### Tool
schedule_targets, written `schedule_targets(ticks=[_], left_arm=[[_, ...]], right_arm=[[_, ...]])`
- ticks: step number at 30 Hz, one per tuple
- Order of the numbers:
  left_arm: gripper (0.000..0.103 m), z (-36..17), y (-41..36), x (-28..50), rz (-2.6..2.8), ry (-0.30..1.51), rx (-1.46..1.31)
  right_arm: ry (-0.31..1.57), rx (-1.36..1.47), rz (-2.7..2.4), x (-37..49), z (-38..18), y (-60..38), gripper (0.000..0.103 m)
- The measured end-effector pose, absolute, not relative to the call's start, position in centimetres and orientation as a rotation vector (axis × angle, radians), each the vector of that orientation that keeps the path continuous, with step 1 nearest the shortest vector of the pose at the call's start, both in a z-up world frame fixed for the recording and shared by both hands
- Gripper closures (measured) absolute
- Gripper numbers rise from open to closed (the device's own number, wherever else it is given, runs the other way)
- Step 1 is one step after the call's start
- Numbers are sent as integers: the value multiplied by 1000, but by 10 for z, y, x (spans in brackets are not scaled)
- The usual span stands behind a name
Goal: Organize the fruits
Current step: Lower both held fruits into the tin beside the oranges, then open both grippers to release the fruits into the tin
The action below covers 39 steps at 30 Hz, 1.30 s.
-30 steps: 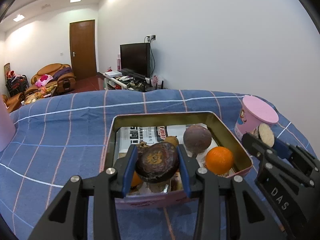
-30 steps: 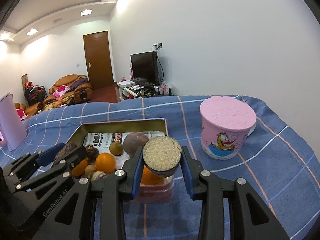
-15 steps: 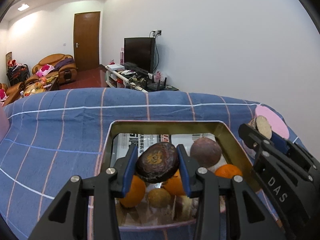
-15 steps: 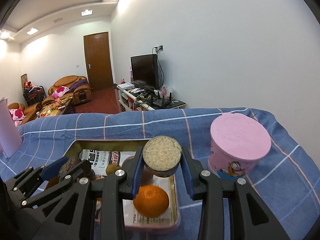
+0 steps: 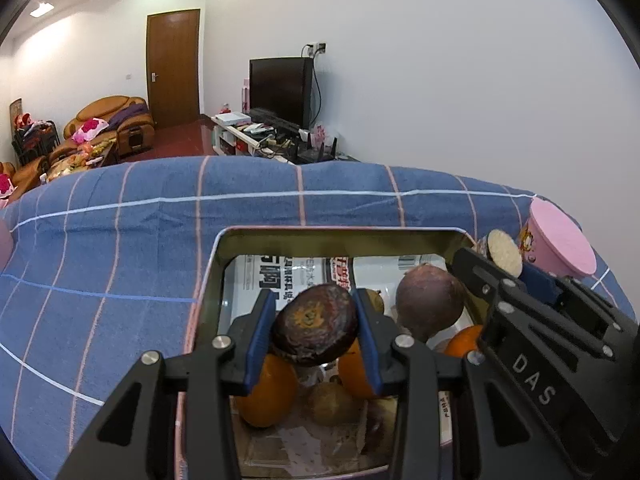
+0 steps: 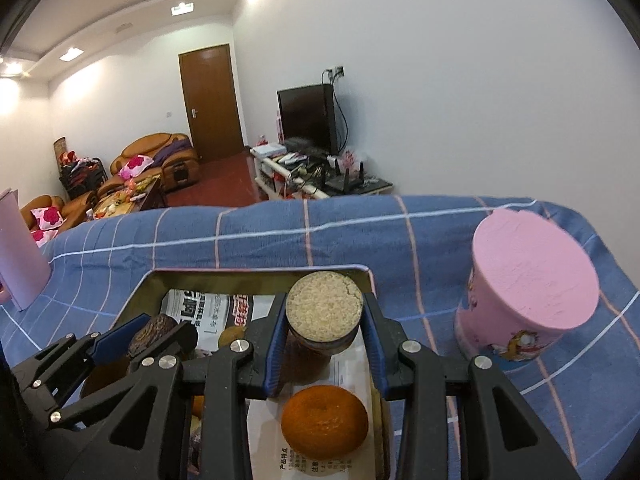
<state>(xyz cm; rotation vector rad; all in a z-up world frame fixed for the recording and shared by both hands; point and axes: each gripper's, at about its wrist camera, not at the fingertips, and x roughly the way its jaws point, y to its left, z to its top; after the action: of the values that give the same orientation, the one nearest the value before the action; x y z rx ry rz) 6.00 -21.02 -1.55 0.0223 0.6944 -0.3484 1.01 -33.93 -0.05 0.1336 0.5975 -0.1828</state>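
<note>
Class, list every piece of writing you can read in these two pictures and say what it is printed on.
"DAS": white letters on the right gripper.
Newspaper lining the tin: large Chinese headline characters, too cropped and blurred to read.
Small print on the paper near the orange: too small to read.
Pink tub: only a cartoon picture, no legible words.

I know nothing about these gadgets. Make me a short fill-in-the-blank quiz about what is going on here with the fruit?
1. The left hand-held gripper clamps a dark brown wrinkled fruit above the gold-walled rectangular ____.
2. The right hand-held gripper holds a round piece with a pale grainy ____ face.
3. The pink cylindrical tub stands on the blue checked ____.

Missing words: tin; cut; cloth
</note>
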Motion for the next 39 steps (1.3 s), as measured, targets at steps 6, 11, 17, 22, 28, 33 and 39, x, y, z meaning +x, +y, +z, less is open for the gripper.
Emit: schedule_targets(ticks=[6, 11, 17, 22, 28, 33, 39], left_arm=[[62, -17, -213, 63, -345, 705, 31], [62, -17, -212, 64, -352, 706, 29], [62, -18, -212, 63, -371, 707, 33], [62, -16, -223, 56, -387, 687, 92], [62, -16, -226, 54, -380, 696, 107], [62, -14, -228, 56, -371, 700, 96], [44, -14, -224, 55, -353, 695, 98]], right_arm=[[630, 138, -153, 16, -7, -340, 65], [629, 135, -139, 17, -7, -340, 65], [626, 265, -45, 18, -11, -355, 65], [628, 297, 6, 20, -12, -352, 65], [651, 287, 25, 25, -17, -344, 65], [643, 298, 33, 25, -19, -345, 60], [592, 357, 23, 13, -14, -354, 43]])
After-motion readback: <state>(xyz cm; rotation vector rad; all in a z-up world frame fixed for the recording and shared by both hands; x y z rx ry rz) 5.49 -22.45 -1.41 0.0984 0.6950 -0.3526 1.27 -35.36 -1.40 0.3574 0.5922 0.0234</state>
